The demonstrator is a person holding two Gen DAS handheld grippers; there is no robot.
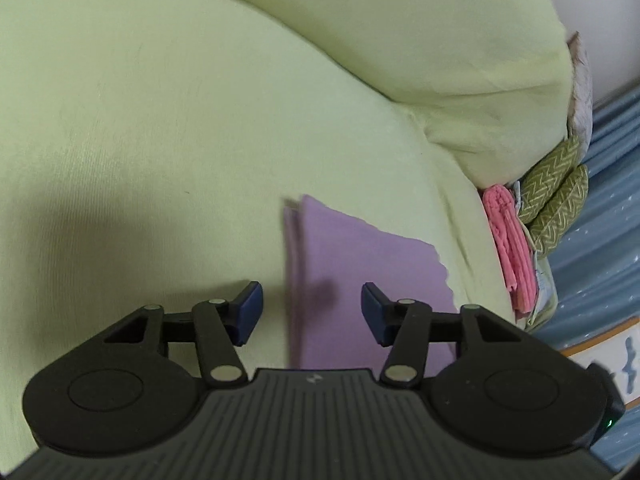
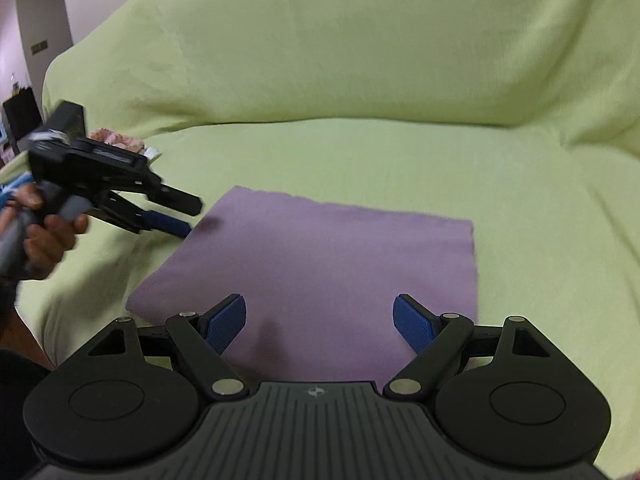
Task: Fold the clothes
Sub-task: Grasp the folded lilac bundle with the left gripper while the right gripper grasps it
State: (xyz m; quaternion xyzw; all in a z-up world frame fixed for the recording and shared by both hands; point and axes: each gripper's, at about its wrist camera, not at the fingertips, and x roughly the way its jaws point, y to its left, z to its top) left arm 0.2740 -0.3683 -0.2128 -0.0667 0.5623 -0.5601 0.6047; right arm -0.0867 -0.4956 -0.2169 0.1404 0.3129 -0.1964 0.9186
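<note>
**Inspector:** On the seat of the sofa, over its light green cover (image 2: 360, 80), lies the purple cloth (image 2: 320, 264). It is folded into a flat rectangle, with layered edges visible along its left side in the left wrist view (image 1: 294, 264). State the condition of both tools.

**Assistant:** Right gripper (image 2: 320, 324) hangs over the near edge of the cloth. Its jaws stand wide apart, the blue pads (image 2: 224, 322) well clear of each other, and nothing is held between them. Whether the pads touch the fabric, I cannot tell.

**Inspector:** And the other?

**Assistant:** Left gripper (image 1: 312, 312) is likewise spread open and holds nothing. In the right wrist view it (image 2: 176, 216) sits at the cloth's far left corner, gripped by the person's left hand (image 2: 44, 236), with its fingertips just beside the fabric edge. That view is blurred, so contact cannot be confirmed.

**Inspector:** Surroundings?

**Assistant:** At the sofa's side, seen from the left wrist, a folded pink garment (image 1: 512, 252) is tucked against the cushion, touching an olive item with a zigzag pattern (image 1: 556, 196). Beyond them hangs a blue curtain (image 1: 600, 240). The cloth lies well apart from these items.
</note>
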